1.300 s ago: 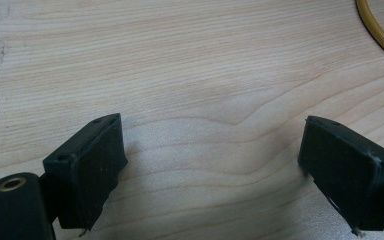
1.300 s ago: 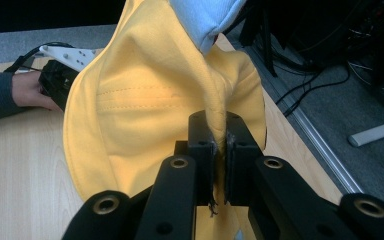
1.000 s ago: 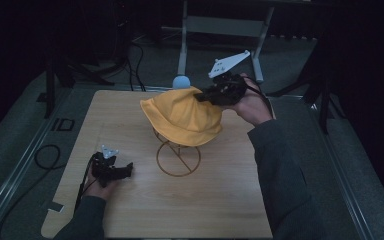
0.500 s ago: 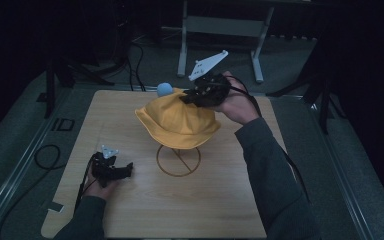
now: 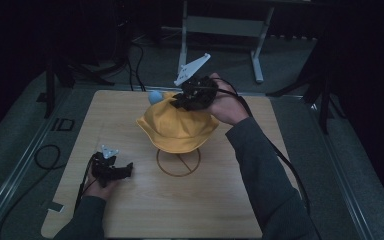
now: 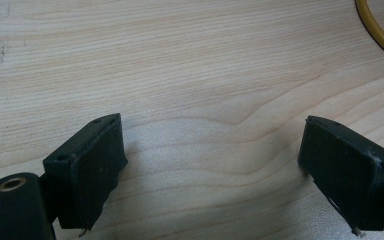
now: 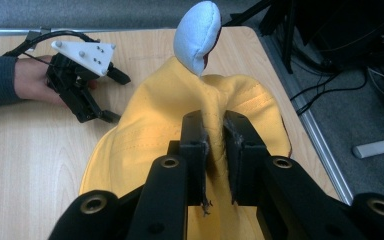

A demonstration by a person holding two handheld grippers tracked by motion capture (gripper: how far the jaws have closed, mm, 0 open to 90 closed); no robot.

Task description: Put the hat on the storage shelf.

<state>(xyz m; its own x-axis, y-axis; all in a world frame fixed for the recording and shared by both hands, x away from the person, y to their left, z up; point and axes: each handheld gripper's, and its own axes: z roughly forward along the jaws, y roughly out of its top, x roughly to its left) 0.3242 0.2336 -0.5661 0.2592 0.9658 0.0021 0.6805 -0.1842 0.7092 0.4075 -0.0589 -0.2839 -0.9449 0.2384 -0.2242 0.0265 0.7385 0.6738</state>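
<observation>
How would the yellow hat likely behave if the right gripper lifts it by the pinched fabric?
Probably floppy: the yellow hat bunches into a fold between the jaws of the right gripper, and its brim droops unevenly. It seems light, since a thin wire stand carries it. That stand might tip if the fabric snags.

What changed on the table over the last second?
The right tongs carried the yellow hat leftward over the stand; the blue ball at the stand's top now pokes up beside it. Their jaws have just been opening, with a fold of hat between them. The left tongs stayed put, open.
</observation>
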